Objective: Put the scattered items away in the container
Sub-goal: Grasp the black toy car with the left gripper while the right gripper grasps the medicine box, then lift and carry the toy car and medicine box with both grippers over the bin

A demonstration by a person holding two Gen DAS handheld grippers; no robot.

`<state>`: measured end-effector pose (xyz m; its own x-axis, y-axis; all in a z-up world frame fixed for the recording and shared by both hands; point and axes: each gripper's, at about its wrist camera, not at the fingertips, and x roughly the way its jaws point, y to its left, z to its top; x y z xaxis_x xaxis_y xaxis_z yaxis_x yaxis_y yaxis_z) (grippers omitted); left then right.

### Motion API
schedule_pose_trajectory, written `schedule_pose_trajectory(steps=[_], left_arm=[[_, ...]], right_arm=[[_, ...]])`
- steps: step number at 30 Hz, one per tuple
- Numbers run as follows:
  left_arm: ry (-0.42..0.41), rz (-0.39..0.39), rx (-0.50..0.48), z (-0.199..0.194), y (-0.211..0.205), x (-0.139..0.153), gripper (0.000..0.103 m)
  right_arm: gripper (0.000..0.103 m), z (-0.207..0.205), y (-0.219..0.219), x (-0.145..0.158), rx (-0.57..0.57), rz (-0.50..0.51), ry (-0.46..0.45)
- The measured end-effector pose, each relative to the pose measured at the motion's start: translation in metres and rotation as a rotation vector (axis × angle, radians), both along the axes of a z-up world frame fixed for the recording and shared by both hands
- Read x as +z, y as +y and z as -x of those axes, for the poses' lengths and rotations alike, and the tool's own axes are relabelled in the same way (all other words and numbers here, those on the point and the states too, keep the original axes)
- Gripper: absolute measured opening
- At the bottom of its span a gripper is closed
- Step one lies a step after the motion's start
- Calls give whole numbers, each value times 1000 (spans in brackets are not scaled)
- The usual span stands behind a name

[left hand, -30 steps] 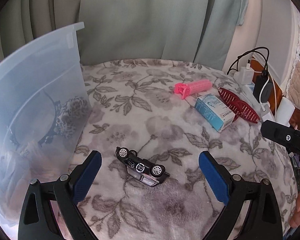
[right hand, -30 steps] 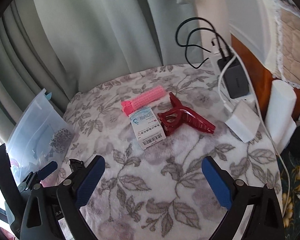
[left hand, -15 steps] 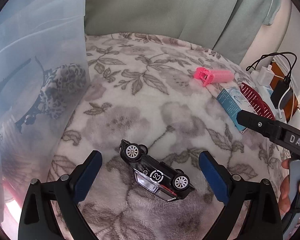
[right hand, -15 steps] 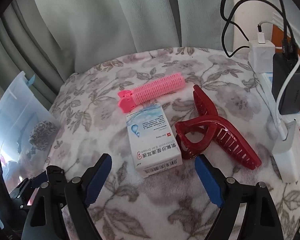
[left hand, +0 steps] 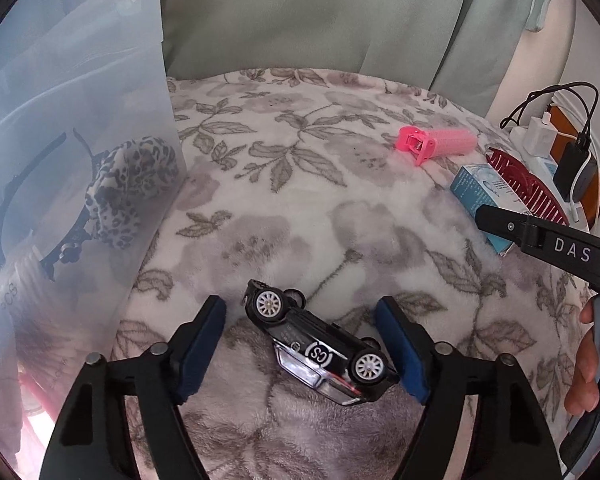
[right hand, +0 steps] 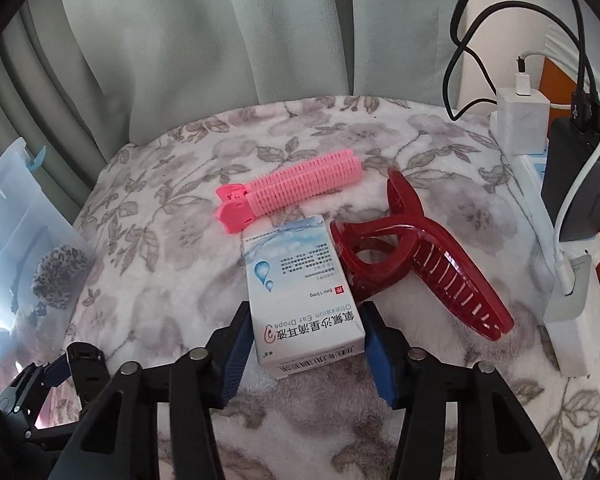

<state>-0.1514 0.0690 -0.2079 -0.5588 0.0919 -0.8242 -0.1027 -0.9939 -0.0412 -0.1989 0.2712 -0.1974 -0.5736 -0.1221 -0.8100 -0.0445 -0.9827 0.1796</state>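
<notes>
A black toy car (left hand: 320,344) lies on its side on the floral blanket (left hand: 300,180). My left gripper (left hand: 300,344) is open and straddles it; the right pad is at its rear wheel, the left pad a little apart. A white and blue ear drops box (right hand: 300,280) lies flat, with my right gripper (right hand: 308,352) shut on its near end. Beside the box lie a pink hair roller (right hand: 296,184) and a dark red claw clip (right hand: 420,264). The clear plastic container (left hand: 80,120) stands at the left with a leopard scrunchie (left hand: 128,184) and a black headband (left hand: 20,192) inside.
Chargers (right hand: 520,116), a black adapter (right hand: 576,184) and cables crowd the right edge of the blanket. Green curtains (right hand: 220,40) hang close behind. A hand (left hand: 588,368) holds the right gripper's handle at the left wrist view's right edge.
Both grippers moved forward and down. The left fingers narrowed around the toy car. The right fingers closed from wide open onto the ear drops box.
</notes>
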Motion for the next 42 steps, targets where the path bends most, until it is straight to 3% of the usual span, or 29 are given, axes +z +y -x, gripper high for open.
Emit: schedule_pose_trajectory(steps=[4, 10, 24, 35, 42], left_arm=[[6, 14, 9, -6, -3, 3, 51], [-12, -1, 9, -23, -13, 10, 31], [9, -10, 2, -64, -15, 30, 28], [107, -41, -57, -97, -9, 78, 28], [204, -92, -61, -115, -13, 121, 28]], right_arm=[[53, -17, -5, 3, -7, 32, -12], [53, -53, -10, 2, -59, 80, -40], [52, -121, 4, 11, -159, 224, -45], [52, -161, 14, 49, -212, 293, 30], [52, -182, 12, 93, -202, 328, 142]])
